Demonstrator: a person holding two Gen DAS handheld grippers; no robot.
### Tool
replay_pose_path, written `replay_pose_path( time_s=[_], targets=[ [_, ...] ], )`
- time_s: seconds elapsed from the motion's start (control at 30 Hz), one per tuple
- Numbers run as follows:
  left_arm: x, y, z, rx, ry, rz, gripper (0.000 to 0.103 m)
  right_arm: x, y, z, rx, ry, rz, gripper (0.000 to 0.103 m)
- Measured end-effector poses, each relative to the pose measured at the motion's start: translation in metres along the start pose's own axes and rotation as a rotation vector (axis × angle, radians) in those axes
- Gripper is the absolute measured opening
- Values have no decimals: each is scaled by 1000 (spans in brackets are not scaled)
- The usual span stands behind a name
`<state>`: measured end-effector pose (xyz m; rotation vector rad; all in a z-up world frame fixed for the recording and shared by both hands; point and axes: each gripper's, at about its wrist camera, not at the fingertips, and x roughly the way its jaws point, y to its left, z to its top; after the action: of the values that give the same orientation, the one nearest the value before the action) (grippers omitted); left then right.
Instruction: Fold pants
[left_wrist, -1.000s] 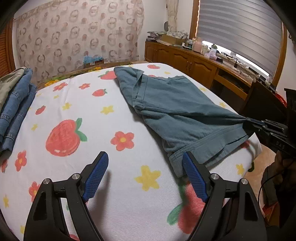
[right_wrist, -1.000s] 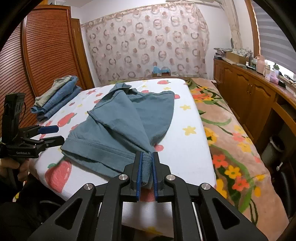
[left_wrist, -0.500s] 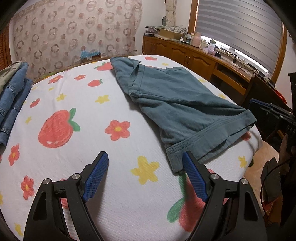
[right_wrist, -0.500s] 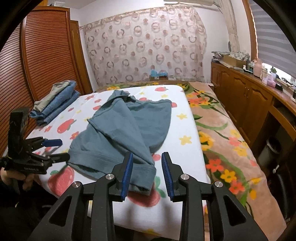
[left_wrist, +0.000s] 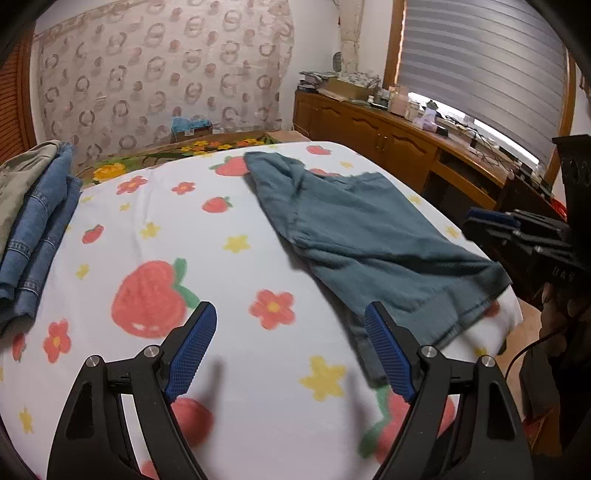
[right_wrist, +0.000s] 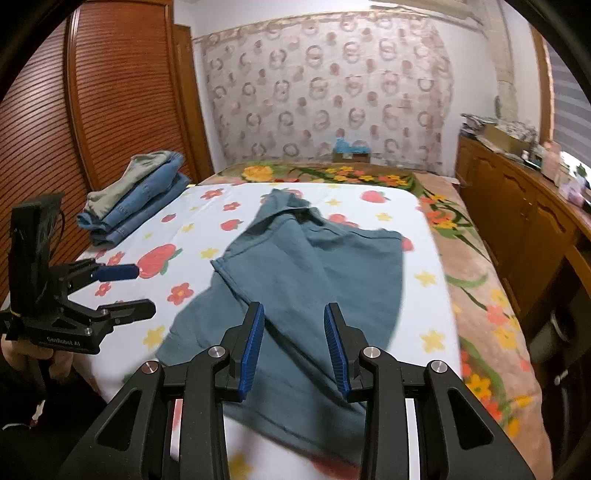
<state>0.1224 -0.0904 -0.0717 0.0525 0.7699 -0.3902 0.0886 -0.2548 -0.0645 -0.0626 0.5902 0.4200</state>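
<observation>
Teal pants (left_wrist: 369, 236) lie loosely rumpled on the white strawberry-print bed cover (left_wrist: 155, 258), reaching from mid-bed to the near right edge. In the right wrist view the pants (right_wrist: 314, 273) spread out below and ahead of my right gripper (right_wrist: 295, 345), which is open and empty above their near hem. My left gripper (left_wrist: 288, 349) is open and empty above the bare cover, left of the pants' hem. It also shows in the right wrist view (right_wrist: 125, 291), and the right gripper shows at the right of the left wrist view (left_wrist: 517, 236).
A stack of folded jeans and a khaki garment (right_wrist: 136, 195) sits at the far left corner of the bed (left_wrist: 33, 218). Wooden cabinets (right_wrist: 524, 221) run along the right. A floral blanket (right_wrist: 469, 280) covers the bed's right side. A slatted wooden wardrobe (right_wrist: 92, 110) stands to the left.
My right gripper opened, let go of the pants' hem and pulled back and up. The hem dropped flat on the bed. My left gripper rose slightly, staying open.
</observation>
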Motion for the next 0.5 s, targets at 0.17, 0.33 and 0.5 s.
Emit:
replay_pose_path(
  time_s=[0.17, 0.33, 0.5],
  targets=[
    [3, 15, 13, -1, -12, 12, 83, 18, 1, 13, -37, 28, 42, 35],
    [11, 28, 28, 11, -16, 18, 83, 36, -2, 28, -60, 56, 68, 35],
    [23, 45, 36, 5, -14, 18, 83, 58, -5, 36, -73, 97, 94, 35]
  ],
)
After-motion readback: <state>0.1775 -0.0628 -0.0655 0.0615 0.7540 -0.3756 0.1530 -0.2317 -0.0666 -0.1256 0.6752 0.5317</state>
